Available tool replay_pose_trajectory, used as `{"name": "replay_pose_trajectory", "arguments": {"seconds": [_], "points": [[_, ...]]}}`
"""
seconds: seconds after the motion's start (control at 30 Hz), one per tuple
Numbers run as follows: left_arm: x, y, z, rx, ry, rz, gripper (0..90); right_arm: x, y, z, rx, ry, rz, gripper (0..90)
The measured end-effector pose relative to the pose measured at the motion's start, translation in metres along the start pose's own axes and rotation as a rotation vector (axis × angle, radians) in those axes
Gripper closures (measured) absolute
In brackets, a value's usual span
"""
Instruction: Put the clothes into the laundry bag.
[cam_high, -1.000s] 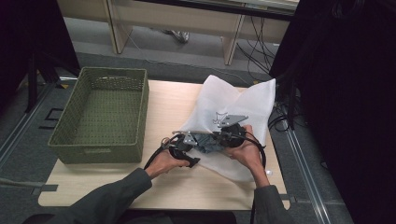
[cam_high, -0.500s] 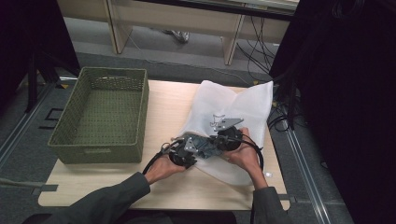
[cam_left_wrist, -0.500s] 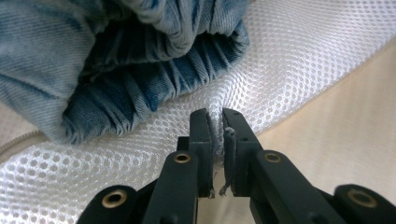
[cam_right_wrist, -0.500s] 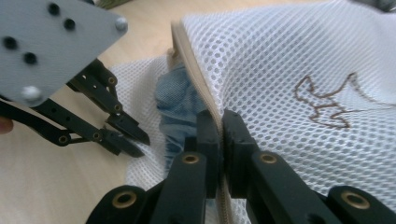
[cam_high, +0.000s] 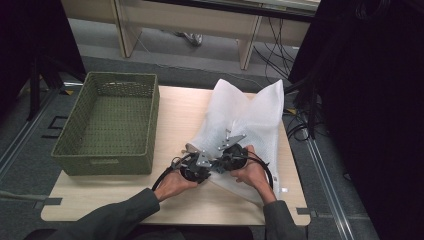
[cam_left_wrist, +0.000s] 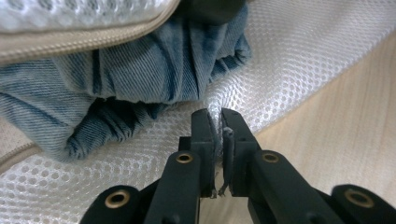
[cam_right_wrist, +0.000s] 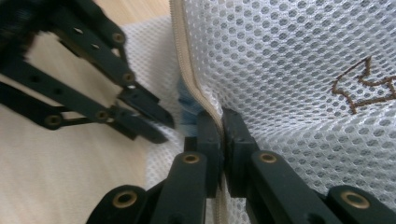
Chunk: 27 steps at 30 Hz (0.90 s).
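left hand-held gripper (cam_left_wrist: 214, 122) pinches mesh bag (cam_left_wrist: 289, 60) | right hand-held gripper (cam_right_wrist: 219, 122) clamps zipper edge (cam_right_wrist: 187, 70) | denim (cam_left_wrist: 140, 79) apparently inside

One green basket (cam_high: 107, 125), one white mesh bag (cam_high: 250, 115), one blue denim garment (cam_left_wrist: 130, 79), two grippers, left (cam_left_wrist: 214, 120) and right (cam_right_wrist: 220, 120), one wooden table (cam_high: 180, 107).

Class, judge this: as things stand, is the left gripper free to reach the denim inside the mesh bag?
Probably not yet. The left gripper is shut on the mesh bag, though the denim lies exposed just beyond its tips.
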<state>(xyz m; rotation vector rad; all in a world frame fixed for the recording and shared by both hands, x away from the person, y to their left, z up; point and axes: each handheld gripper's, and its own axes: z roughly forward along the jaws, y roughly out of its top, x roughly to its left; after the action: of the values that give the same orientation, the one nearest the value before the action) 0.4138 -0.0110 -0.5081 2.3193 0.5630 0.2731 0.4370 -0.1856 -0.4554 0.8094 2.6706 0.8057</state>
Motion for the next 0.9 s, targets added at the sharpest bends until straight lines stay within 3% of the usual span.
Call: {"name": "replay_pose_trajectory", "arguments": {"seconds": [0.03,0.07,0.23,0.27,0.3,0.33,0.37,0.4,0.43,0.47,0.5,0.53,0.57,0.67,0.73,0.77,0.8,0.87,0.9], "points": [[0.0,0.0,-0.001,0.01,-0.006,0.017,84.5,0.0,0.0,0.0,0.0,0.0,0.0,87.9],[-0.002,-0.001,-0.002,0.008,-0.007,0.026,85.0,-0.001,-0.001,0.004,0.021,-0.038,-0.018,88.0],[-0.008,-0.004,-0.004,0.006,-0.021,0.002,85.5,-0.008,0.001,0.01,0.03,-0.072,-0.03,88.3],[-0.012,-0.005,-0.007,0.015,-0.033,0.031,85.6,-0.009,0.0,0.009,0.041,-0.115,-0.002,88.3],[-0.014,-0.005,-0.008,0.028,-0.041,0.048,85.6,-0.016,0.0,0.01,0.028,-0.124,-0.056,88.3],[-0.016,-0.006,-0.008,0.021,-0.044,0.039,85.6,-0.016,-0.002,0.011,0.028,-0.146,-0.018,88.3],[-0.018,-0.006,-0.008,0.012,-0.043,0.033,85.6,-0.019,-0.003,0.009,0.03,-0.158,-0.017,88.4],[-0.021,-0.007,-0.007,0.002,-0.049,0.0,85.6,-0.021,-0.005,0.008,0.046,-0.165,0.023,88.4],[-0.023,-0.007,-0.008,0.0,-0.052,0.007,85.6,-0.025,-0.006,0.009,0.049,-0.16,0.019,88.4],[-0.022,-0.006,-0.01,0.028,-0.06,0.059,85.5,-0.029,-0.007,0.009,0.047,-0.15,0.011,88.4],[-0.022,-0.006,-0.01,0.028,-0.06,0.059,85.6,-0.032,-0.009,0.01,0.045,-0.153,0.005,88.4],[-0.027,-0.006,-0.008,0.012,-0.075,0.014,85.6,-0.033,-0.01,0.009,0.047,-0.173,0.026,88.4],[-0.027,-0.007,-0.01,0.028,-0.083,0.036,85.6,-0.035,-0.01,0.009,0.052,-0.182,0.035,88.4],[-0.031,-0.007,-0.009,0.014,-0.078,0.032,85.6,-0.041,-0.011,0.009,0.046,-0.198,0.029,88.5],[-0.028,-0.006,-0.009,0.022,-0.099,0.02,85.1,-0.046,-0.012,0.009,0.042,-0.183,0.039,88.4],[-0.027,-0.006,-0.01,0.03,-0.105,0.008,84.6,-0.046,-0.012,0.008,0.045,-0.182,0.031,88.4],[-0.029,-0.006,-0.009,0.008,-0.1,-0.014,84.1,-0.045,-0.011,0.008,0.041,-0.181,0.034,88.4],[-0.028,-0.005,-0.01,0.016,-0.107,-0.014,82.5,-0.045,-0.01,0.007,0.038,-0.177,0.025,88.4],[-0.026,-0.004,-0.011,0.028,-0.111,0.007,82.0,-0.045,-0.01,0.006,0.033,-0.172,0.026,88.4]]}}
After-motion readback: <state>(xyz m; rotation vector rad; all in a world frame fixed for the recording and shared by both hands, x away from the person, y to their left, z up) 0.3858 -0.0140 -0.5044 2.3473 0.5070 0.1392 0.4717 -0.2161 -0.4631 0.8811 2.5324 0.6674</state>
